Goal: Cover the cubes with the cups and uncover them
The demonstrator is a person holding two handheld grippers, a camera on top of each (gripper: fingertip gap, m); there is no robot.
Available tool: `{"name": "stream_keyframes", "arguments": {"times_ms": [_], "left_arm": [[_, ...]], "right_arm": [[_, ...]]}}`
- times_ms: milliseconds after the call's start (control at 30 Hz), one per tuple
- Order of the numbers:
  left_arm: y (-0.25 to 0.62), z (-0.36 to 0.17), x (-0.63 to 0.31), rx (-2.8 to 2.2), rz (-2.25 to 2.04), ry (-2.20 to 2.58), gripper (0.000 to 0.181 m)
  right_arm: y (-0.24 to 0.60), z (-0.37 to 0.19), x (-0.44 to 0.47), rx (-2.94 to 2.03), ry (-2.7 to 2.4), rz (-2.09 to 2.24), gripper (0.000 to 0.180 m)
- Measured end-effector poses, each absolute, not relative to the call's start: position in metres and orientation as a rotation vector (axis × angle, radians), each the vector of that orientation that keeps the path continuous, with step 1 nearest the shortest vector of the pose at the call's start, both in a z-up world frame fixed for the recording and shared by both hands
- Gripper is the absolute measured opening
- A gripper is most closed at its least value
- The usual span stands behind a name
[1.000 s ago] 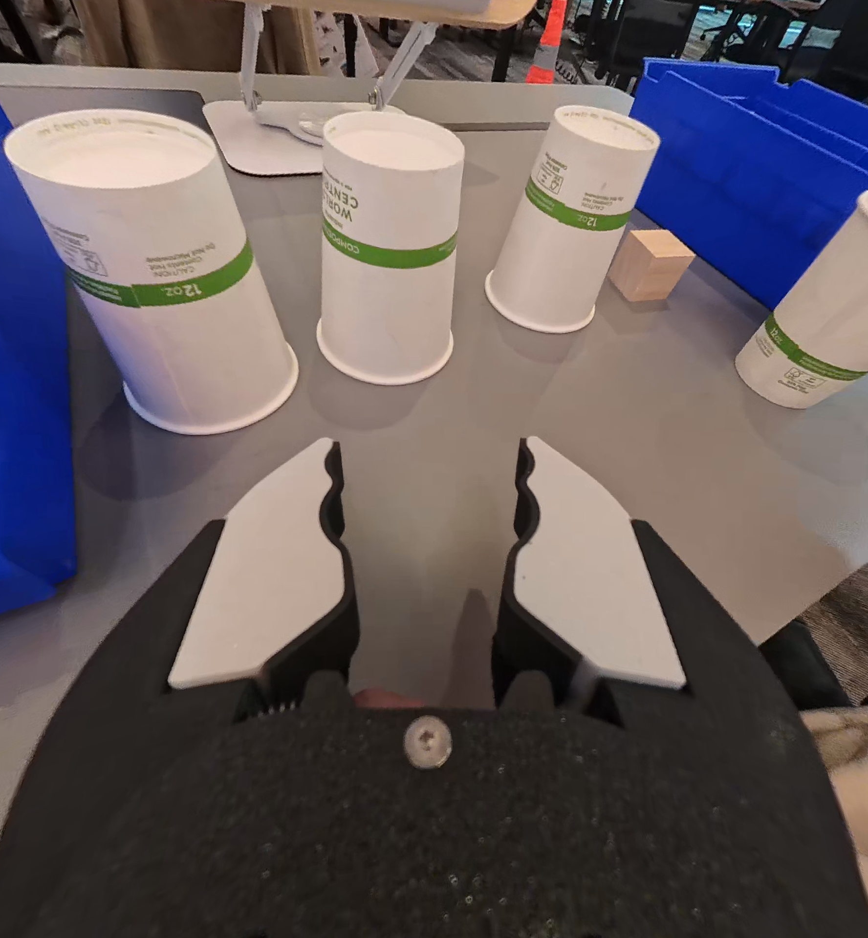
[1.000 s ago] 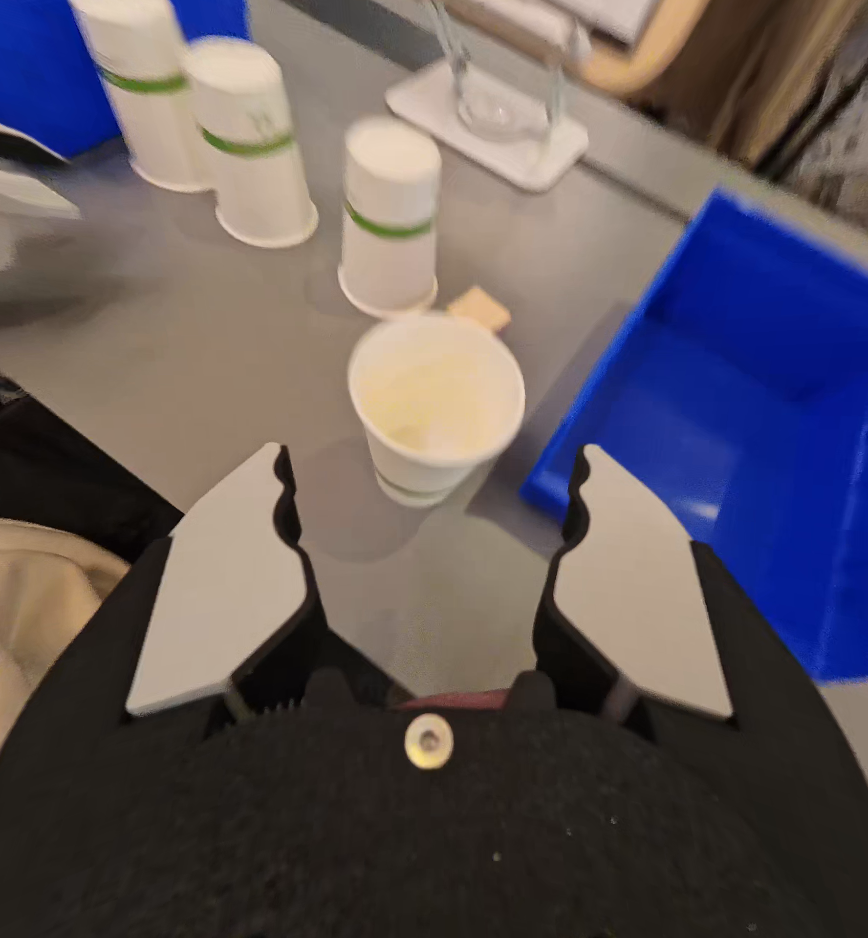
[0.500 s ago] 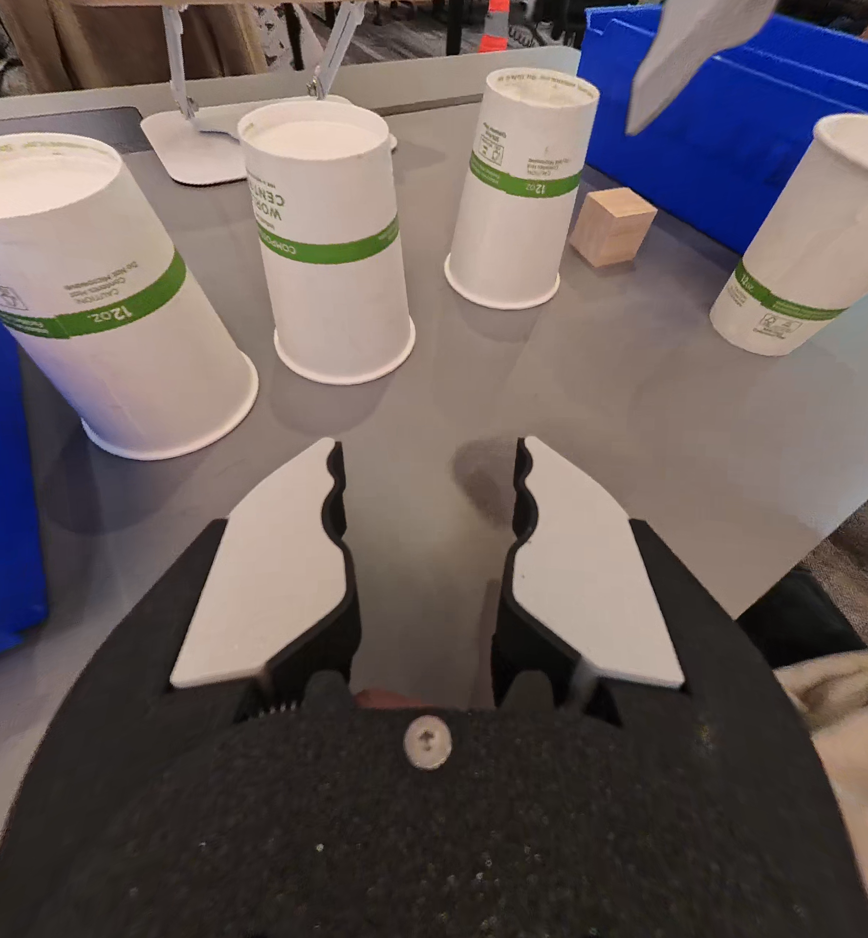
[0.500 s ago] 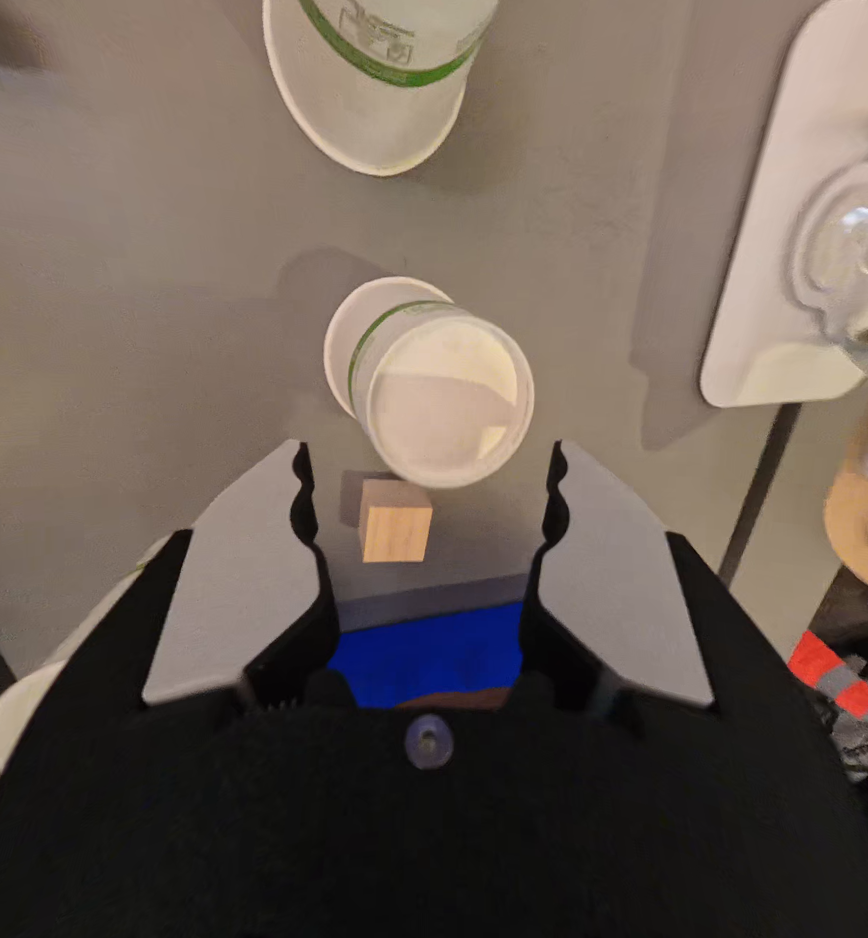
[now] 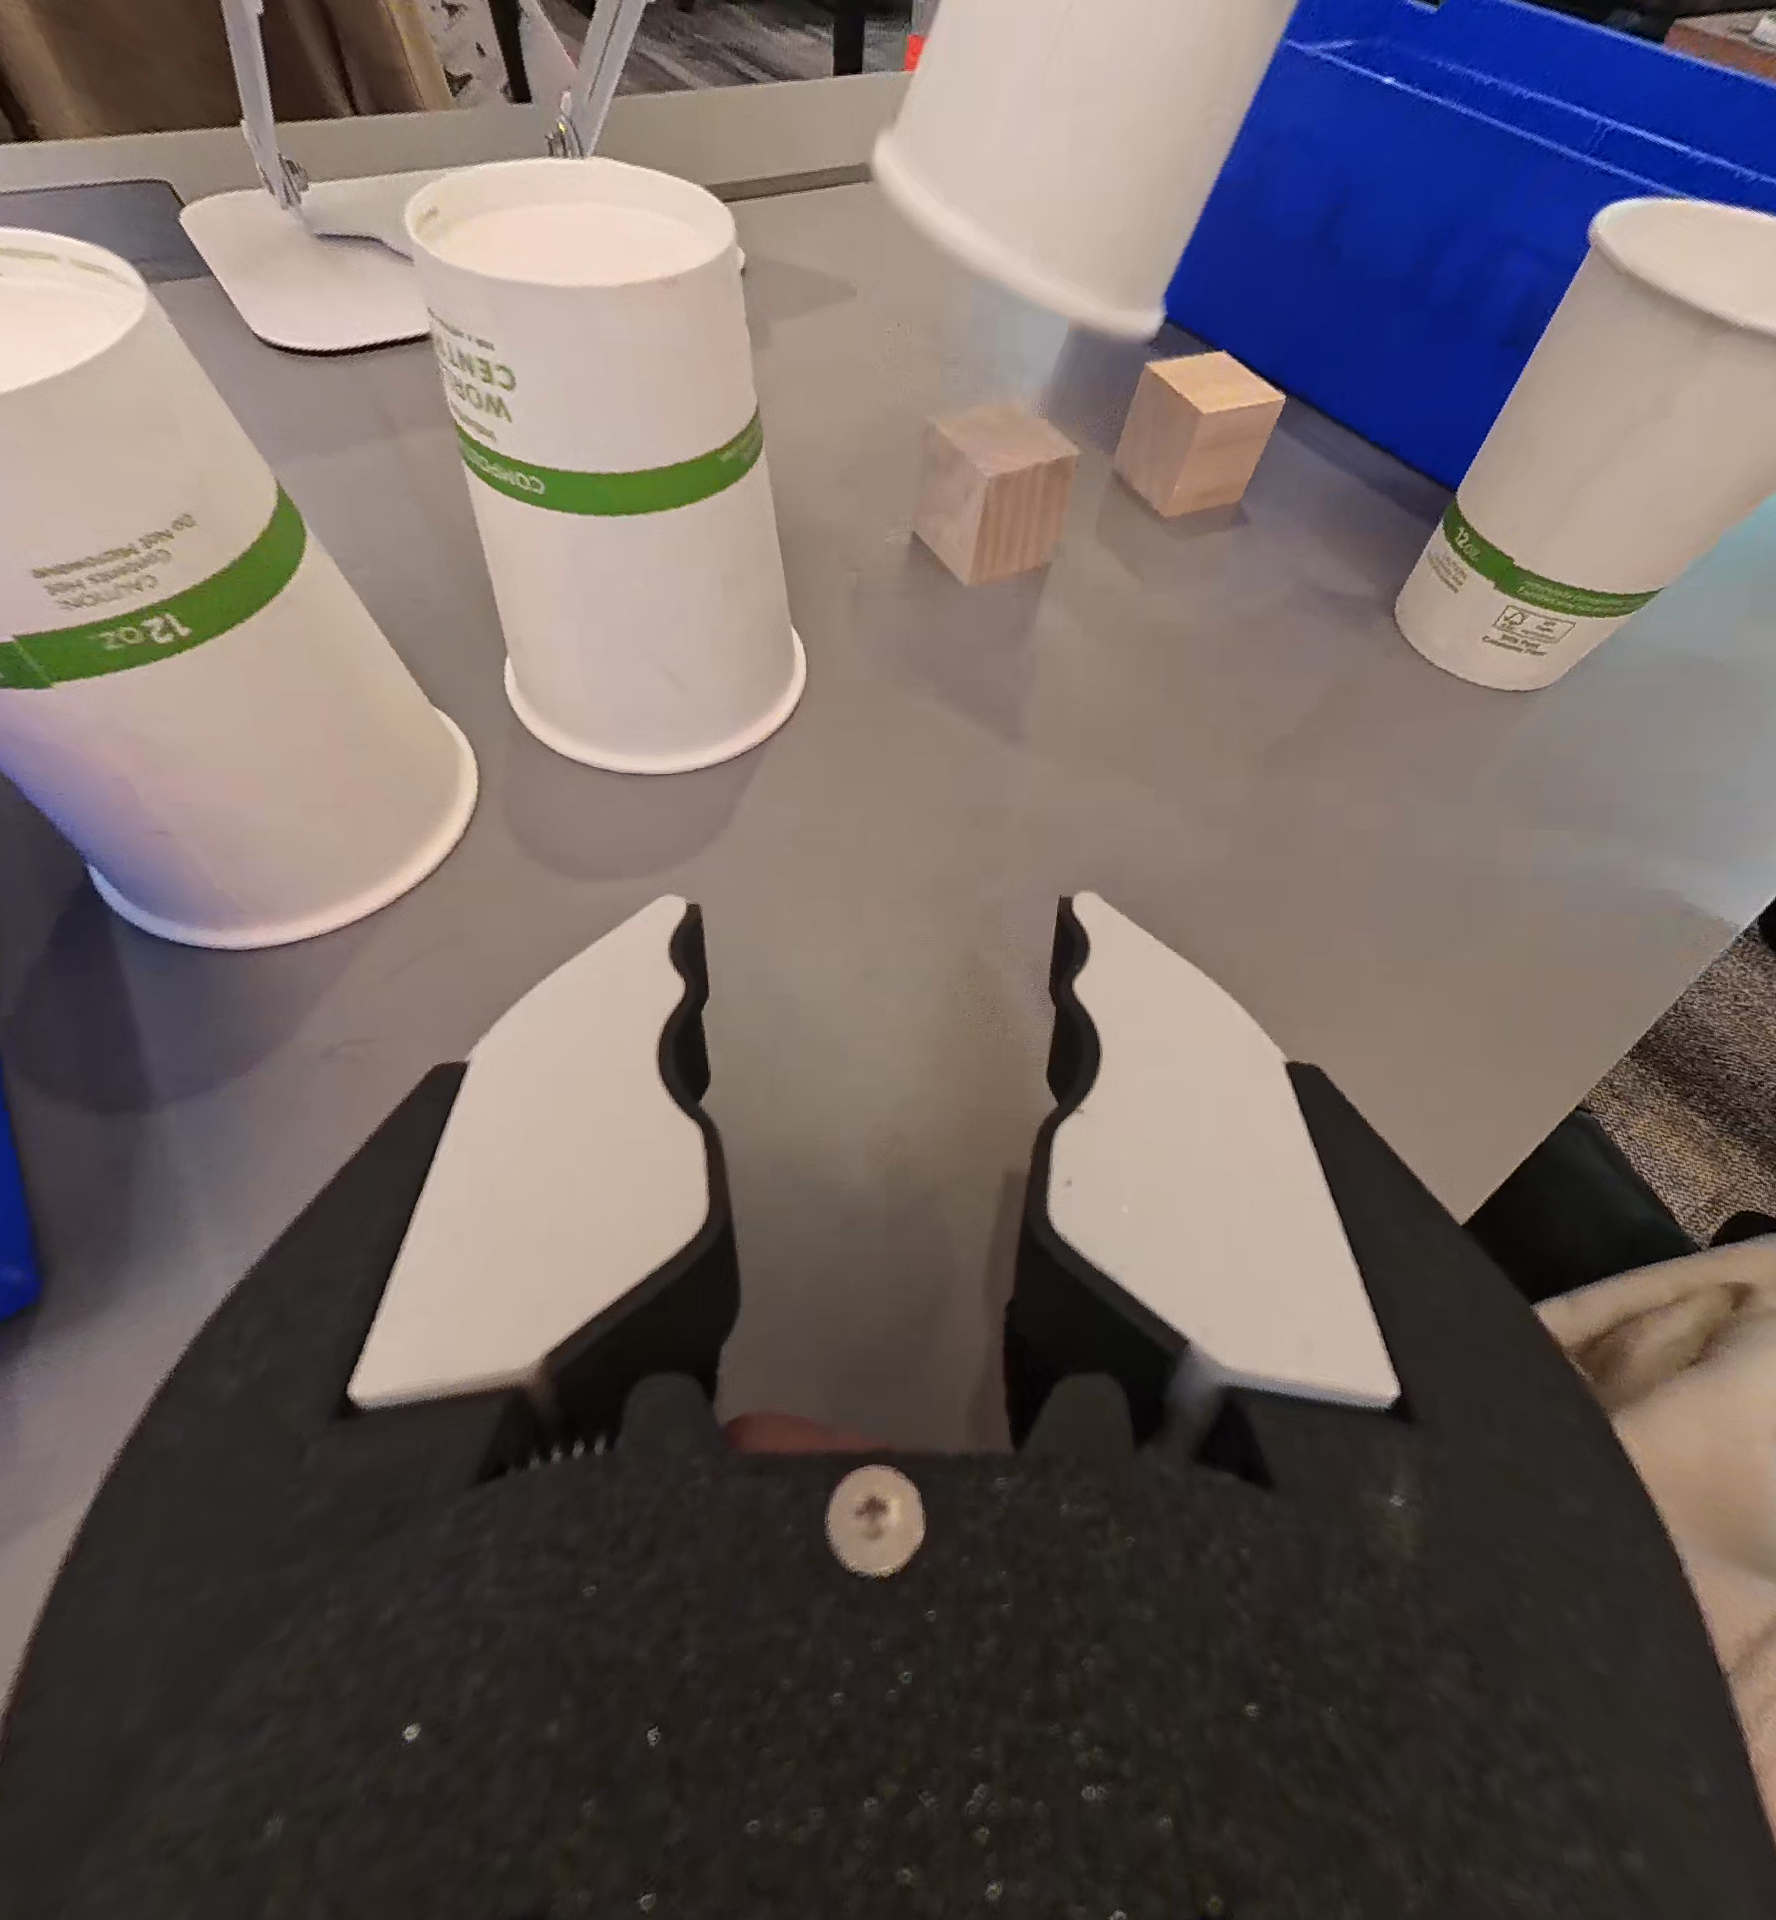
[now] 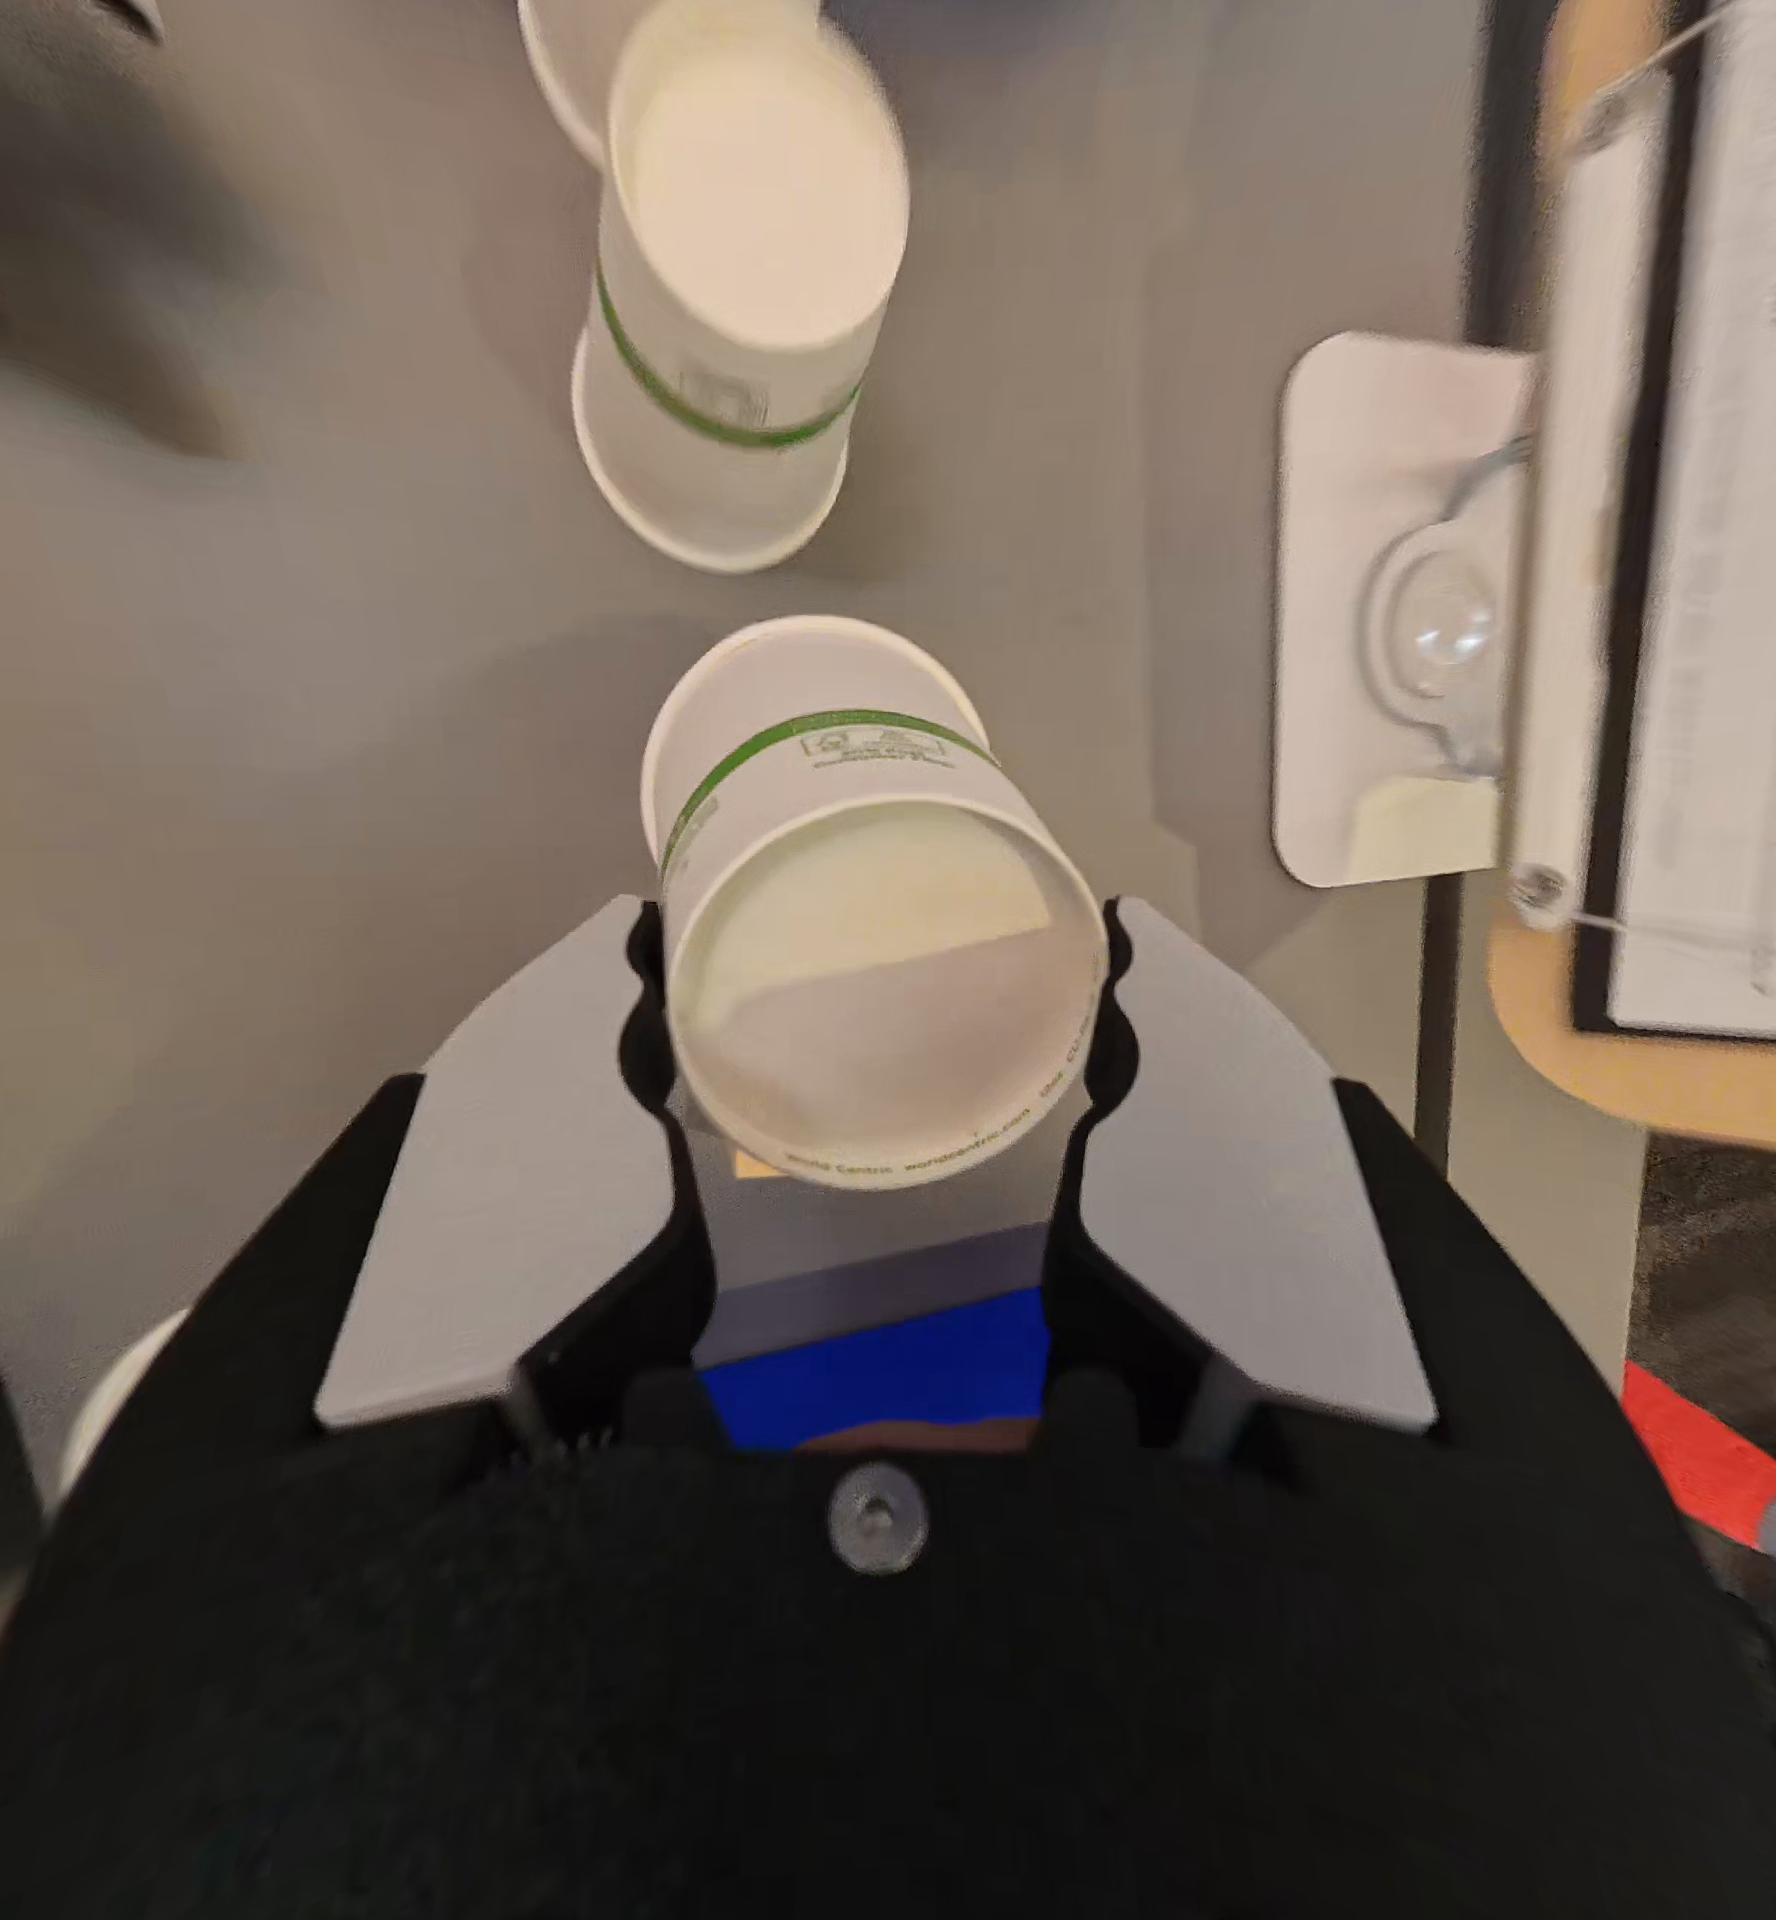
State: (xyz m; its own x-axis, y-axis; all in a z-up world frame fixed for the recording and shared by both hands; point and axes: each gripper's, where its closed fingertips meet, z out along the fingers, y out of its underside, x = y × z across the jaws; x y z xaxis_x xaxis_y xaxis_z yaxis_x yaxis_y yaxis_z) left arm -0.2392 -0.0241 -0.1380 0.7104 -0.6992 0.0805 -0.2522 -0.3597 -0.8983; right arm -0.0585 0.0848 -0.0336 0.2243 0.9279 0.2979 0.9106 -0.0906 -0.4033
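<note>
The right gripper [image 6: 879,1023] pinches an upturned cup [image 6: 863,935] above the table [image 5: 967,831], lifted clear to bare two cubes [image 5: 998,488] beneath. The left gripper [image 5: 876,997], jaws spread and empty, hovers near two cups [image 5: 614,488] apparently awaiting uncovering.

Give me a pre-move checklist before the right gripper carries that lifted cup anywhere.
1. Right gripper shut on the lifted cup: ok, both fingers press its base end.
2. Lifted cup clear of the table: ok, its rim hangs above the cubes.
3. Both wooden cubes uncovered: ok, near cube and far cube stand bare.
4. Left gripper free: ok, open and empty.
5. Cubes under the two inverted cups: cannot tell.
6. Upright cup out of the path: cannot tell.
</note>
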Motion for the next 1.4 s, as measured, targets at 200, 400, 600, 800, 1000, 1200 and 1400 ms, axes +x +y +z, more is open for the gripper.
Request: {"name": "stream_keyframes", "arguments": {"times_ms": [200, 400, 600, 800, 1000, 1200, 1400], "left_arm": [[-0.044, -0.116, -0.221, -1.772, -0.915, 0.896, 0.056], [-0.048, -0.043, -0.205, -1.452, -1.288, 0.912, 0.063], [-0.046, 0.017, -0.191, -1.249, -1.334, 1.000, 0.058], [-0.064, 0.031, -0.175, -1.154, -1.201, 1.180, 0.048], [-0.075, 0.023, -0.174, -1.129, -1.200, 1.273, 0.000], [-0.078, 0.026, -0.186, -1.118, -1.286, 1.291, 0.000], [-0.071, 0.009, -0.216, -1.197, -1.193, 1.428, 0.000]], "right_arm": [[0.043, 0.044, -0.047, -1.802, -1.203, 0.256, 0.078], [-0.003, 0.056, -0.075, -1.718, -0.852, 0.712, 0.078], [-0.026, 0.051, -0.117, -1.631, -0.650, 1.199, 0.078], [-0.033, 0.038, -0.136, -1.589, -0.592, 1.369, 0.078], [-0.037, 0.024, -0.141, -1.605, -0.599, 1.412, 0.078], [-0.049, 0.013, -0.133, -1.622, -0.688, 1.383, 0.084], [-0.053, -0.009, -0.090, -1.771, -0.939, 0.954, 0.092]]}}
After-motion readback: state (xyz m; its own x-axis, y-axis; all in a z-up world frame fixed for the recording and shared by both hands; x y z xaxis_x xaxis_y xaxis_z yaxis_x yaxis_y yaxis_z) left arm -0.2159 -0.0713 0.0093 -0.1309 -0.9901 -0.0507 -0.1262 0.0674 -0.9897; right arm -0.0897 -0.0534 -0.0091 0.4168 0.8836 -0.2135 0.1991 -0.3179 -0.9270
